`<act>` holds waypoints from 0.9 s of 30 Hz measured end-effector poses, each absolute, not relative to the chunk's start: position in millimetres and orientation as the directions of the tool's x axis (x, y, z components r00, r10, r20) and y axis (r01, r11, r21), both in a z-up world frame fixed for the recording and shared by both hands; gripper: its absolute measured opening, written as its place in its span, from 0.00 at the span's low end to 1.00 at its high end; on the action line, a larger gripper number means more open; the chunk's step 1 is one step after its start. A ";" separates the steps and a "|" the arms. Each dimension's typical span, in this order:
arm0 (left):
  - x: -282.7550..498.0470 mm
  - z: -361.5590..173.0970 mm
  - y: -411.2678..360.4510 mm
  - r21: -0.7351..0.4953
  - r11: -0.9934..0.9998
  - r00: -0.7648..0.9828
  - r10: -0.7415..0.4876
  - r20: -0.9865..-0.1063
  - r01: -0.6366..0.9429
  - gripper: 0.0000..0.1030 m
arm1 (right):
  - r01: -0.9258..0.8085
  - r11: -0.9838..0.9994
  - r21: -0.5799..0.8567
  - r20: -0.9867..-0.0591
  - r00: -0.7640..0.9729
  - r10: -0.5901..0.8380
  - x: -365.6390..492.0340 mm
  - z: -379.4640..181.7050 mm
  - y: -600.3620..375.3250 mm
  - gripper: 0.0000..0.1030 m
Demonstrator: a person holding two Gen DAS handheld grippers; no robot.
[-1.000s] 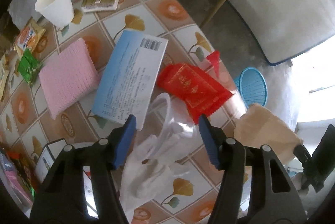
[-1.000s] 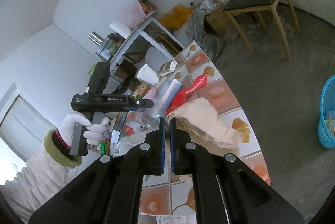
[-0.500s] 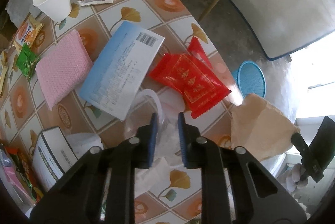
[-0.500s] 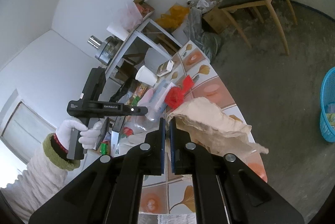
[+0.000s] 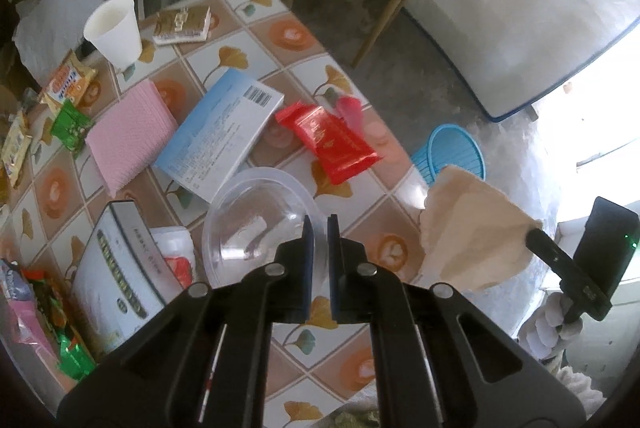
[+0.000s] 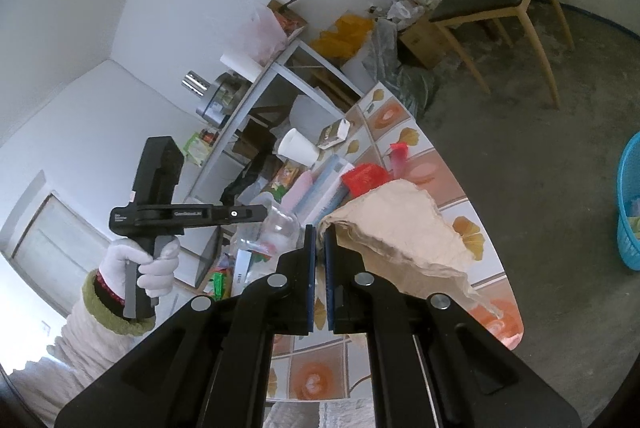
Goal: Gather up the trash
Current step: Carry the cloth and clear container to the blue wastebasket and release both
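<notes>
While the left gripper [image 5: 319, 224] is pinching the rim of a clear plastic bowl [image 5: 256, 220] between its jaws, which have just been closing onto it, the bowl is tilting up off the tiled table [image 5: 280, 28], just in front of the blue-and-white box [image 5: 220, 132]. A scrap of white paper is lying inside the bowl. To the right of that box a red wrapper [image 5: 332, 140] is lying flat, and to its left a pink cloth [image 5: 128, 132] is touching its edge. Beyond the box a white paper cup [image 5: 114, 32] is standing upright, with a small gold packet [image 5: 182, 24] beside it. Snack wrappers [image 5: 66, 88] are sitting further left of the pink cloth.

The right gripper [image 6: 319, 236] is clamping narrowly on the torn edge of a brown paper bag [image 6: 404, 228], which is hanging over the table's near edge, right of the box and the red wrapper. A blue basket [image 5: 452, 154] is standing on the floor beyond the table edge, well apart from the box. A white-gloved hand [image 6: 140, 264] is gripping the left tool's handle.
</notes>
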State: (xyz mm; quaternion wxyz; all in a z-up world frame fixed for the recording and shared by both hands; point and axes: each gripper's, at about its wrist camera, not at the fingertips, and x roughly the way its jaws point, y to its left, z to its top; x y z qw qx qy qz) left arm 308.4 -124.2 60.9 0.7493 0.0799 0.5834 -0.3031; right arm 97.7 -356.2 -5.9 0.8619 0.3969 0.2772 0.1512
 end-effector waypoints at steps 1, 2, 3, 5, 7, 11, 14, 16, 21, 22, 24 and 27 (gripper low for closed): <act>304.6 65.8 -124.4 -0.234 0.800 0.144 -0.368 -0.919 0.552 0.05 | -0.043 0.641 0.767 -0.355 0.804 0.478 95.8 -4.0 -356.6 0.04; 299.7 73.1 -124.8 -0.232 0.793 0.157 -0.378 -0.912 0.563 0.05 | -0.046 0.642 0.766 -0.348 0.809 0.474 92.6 -1.1 -358.0 0.04; 296.2 78.0 -126.5 -0.232 0.788 0.166 -0.387 -0.907 0.570 0.05 | -0.047 0.643 0.764 -0.342 0.816 0.467 89.2 2.0 -360.2 0.04; 288.4 88.8 -133.0 -0.248 0.774 0.174 -0.417 -0.892 0.583 0.05 | -0.044 0.649 0.759 -0.333 0.831 0.446 83.1 7.9 -366.6 0.05; 280.7 98.6 -145.8 -0.271 0.752 0.178 -0.456 -0.872 0.600 0.05 | -0.031 0.654 0.755 -0.326 0.848 0.417 76.1 13.0 -376.1 0.04; 266.7 106.1 -187.7 -0.316 0.694 0.157 -0.526 -0.836 0.647 0.05 | 0.029 0.661 0.750 -0.323 0.888 0.328 53.1 20.2 -410.7 0.04; 255.6 101.8 -232.1 -0.366 0.629 0.101 -0.581 -0.808 0.686 0.05 | 0.097 0.651 0.753 -0.337 0.906 0.255 35.5 18.3 -442.5 0.04; 248.6 93.7 -264.6 -0.396 0.583 0.055 -0.606 -0.794 0.709 0.05 | 0.149 0.639 0.754 -0.356 0.911 0.207 25.1 13.5 -463.4 0.04; 228.7 48.8 -364.3 -0.434 0.495 -0.060 -0.605 -0.794 0.753 0.05 | 0.306 0.546 0.780 -0.427 0.898 0.108 9.5 -21.7 -530.6 0.04; 227.2 37.8 -380.9 -0.448 0.488 -0.082 -0.603 -0.794 0.749 0.05 | 0.331 0.525 0.784 -0.442 0.892 0.097 8.1 -31.2 -542.5 0.04; 225.8 8.5 -421.0 -0.490 0.476 -0.142 -0.596 -0.791 0.730 0.05 | 0.398 0.467 0.790 -0.481 0.874 0.070 5.7 -54.9 -570.4 0.04; 228.8 -31.9 -470.6 -0.528 0.477 -0.196 -0.584 -0.788 0.702 0.05 | 0.470 0.390 0.792 -0.531 0.845 0.059 6.9 -92.4 -606.5 0.04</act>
